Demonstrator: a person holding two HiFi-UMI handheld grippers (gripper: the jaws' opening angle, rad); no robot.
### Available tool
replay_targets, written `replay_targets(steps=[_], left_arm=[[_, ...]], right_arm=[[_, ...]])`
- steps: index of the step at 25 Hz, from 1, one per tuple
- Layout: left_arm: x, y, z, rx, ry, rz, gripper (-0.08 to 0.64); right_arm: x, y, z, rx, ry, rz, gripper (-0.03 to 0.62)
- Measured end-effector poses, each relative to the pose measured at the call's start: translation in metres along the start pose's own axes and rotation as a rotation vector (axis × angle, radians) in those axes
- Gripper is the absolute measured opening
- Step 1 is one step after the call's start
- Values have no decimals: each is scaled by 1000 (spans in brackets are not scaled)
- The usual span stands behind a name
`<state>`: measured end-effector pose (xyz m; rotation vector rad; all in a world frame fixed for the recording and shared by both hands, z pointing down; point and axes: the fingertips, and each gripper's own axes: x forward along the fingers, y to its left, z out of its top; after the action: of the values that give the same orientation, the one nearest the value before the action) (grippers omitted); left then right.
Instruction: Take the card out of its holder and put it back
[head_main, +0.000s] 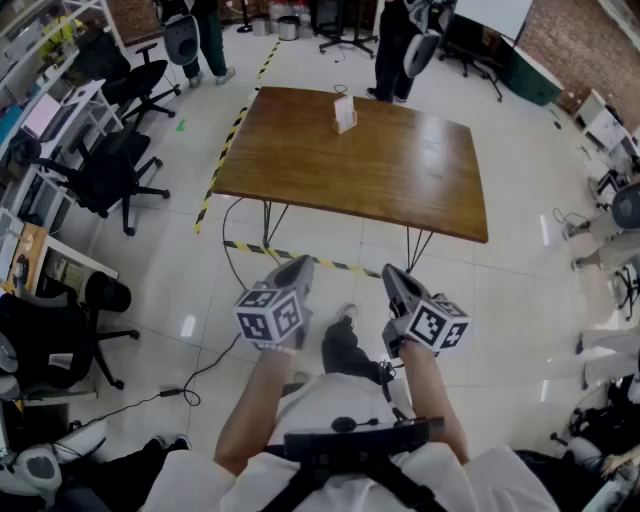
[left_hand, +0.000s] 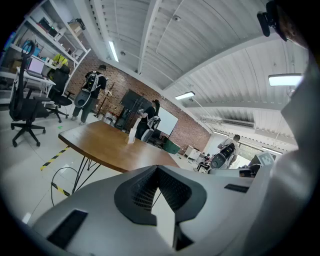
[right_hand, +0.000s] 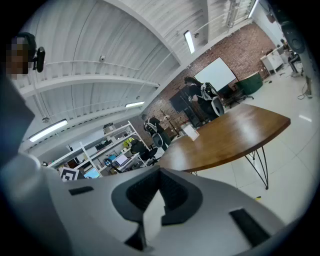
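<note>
Standing back from the brown wooden tabletop (head_main: 400, 170), you hold both tools close to your body. Your left hand-held gripper (head_main: 294, 268) has its jaws together with nothing between them, and so does your right hand-held gripper (head_main: 393, 274). The small white card in its upright holder (head_main: 344, 112) stands near the tabletop's far edge, well apart from both.

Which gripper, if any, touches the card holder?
Apart, both: head view shows left gripper and right gripper short of the table, card holder at its far edge.
</note>
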<state>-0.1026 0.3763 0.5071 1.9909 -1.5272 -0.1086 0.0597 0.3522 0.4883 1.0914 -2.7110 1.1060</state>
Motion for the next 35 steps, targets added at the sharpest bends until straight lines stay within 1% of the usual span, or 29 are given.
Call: replay_targets(steps=[3,9,12,15,17,19,21,25,29,33,35], left_arm=[[2,1,-6,-9,9,4,5],[13,19,-11,-30,21,41,5],[20,27,-7,-36,37,58,5],[33,31,0,-27,50,63,5],[43,34,6,-19,58,66,5],[55,38,12,-13,68,70,5],[69,43,18,-12,77,75,5],[99,50,29,-7,96,77,5],[132,48,41,9,112,83,5],[155,51,58,25,121,102,5],[166,51,65,23,114,114,5]], right_arm=[[-1,-13,-7,30,-1,5,12],[5,-36,-6,65,-1,-25,12],[16,-41,3,74,5,-32,12],[26,-54,17,93,-40,-31,12],[33,-65,30,75,-79,-45,12],[41,-69,46,21,-91,-50,11],[54,-71,58,-10,-73,-33,11],[82,-78,70,-1,-34,47,11],[99,-93,89,-24,-35,93,11],[112,-106,113,44,-65,170,11],[113,-116,126,59,-75,183,11]])
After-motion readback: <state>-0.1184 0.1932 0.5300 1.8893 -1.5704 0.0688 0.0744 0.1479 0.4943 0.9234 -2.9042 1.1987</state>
